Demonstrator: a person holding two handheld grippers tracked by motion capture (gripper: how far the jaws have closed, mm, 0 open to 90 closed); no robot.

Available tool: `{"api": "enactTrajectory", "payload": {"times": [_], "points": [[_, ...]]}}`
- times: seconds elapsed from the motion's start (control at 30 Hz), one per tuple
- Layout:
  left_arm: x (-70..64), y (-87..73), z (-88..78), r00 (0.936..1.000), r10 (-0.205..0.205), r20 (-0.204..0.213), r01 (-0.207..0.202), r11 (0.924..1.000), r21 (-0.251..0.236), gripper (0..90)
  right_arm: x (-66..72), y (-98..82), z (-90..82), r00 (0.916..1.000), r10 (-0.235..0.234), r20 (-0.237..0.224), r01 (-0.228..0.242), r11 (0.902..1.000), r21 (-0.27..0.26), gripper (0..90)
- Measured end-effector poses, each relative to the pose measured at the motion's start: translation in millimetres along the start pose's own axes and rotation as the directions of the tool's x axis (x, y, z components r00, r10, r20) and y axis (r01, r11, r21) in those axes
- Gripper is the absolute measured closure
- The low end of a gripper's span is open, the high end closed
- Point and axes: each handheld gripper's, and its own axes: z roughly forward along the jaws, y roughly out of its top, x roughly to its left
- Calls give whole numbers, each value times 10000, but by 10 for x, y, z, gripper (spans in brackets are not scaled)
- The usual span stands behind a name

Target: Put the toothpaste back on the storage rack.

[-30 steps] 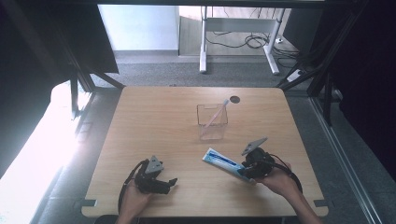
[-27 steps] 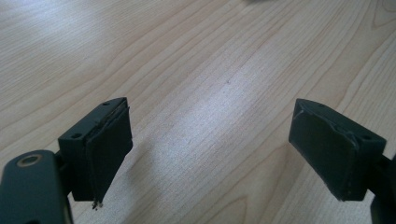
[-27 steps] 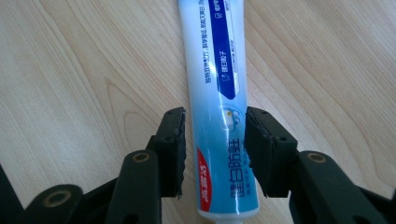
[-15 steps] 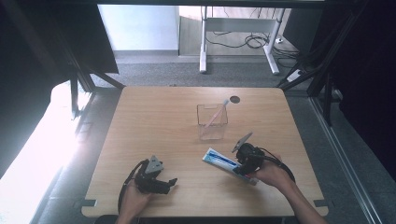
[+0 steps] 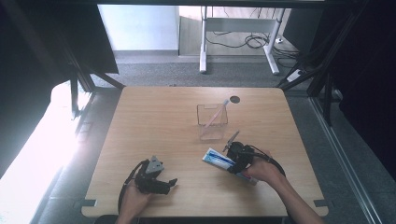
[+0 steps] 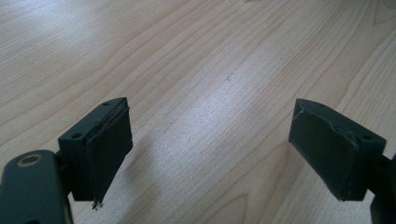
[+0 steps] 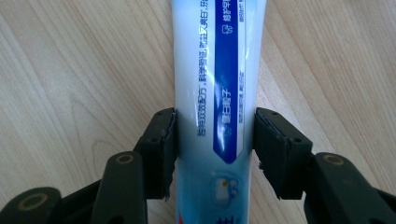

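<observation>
Resting at the counter's [image 5: 140, 116] near-left edge, the left gripper [image 5: 169, 183] lay with fingers apart and empty. Right of it, a toothpaste tube [image 5: 219, 159] lay flat before a clear container [image 5: 212, 122]. The right gripper [image 7: 215, 140], fingers just widening, straddled the tube; squeezing evenly mid-tube would probably prevent slipping.
</observation>
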Motion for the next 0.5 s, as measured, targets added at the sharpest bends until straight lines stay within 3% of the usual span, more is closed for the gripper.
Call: {"api": "enactTrajectory", "payload": {"times": [0.33,0.5], "points": [[-7,2,2,10000,20,2,-20,10000,0,136,-11,77,101,9999,24,-98,-20,9994,358,488],[-5,1,0,10000,18,-5,-18,10000,6,136,-4,76,95,9995,320,-65,-318,9989,354,554]]}}
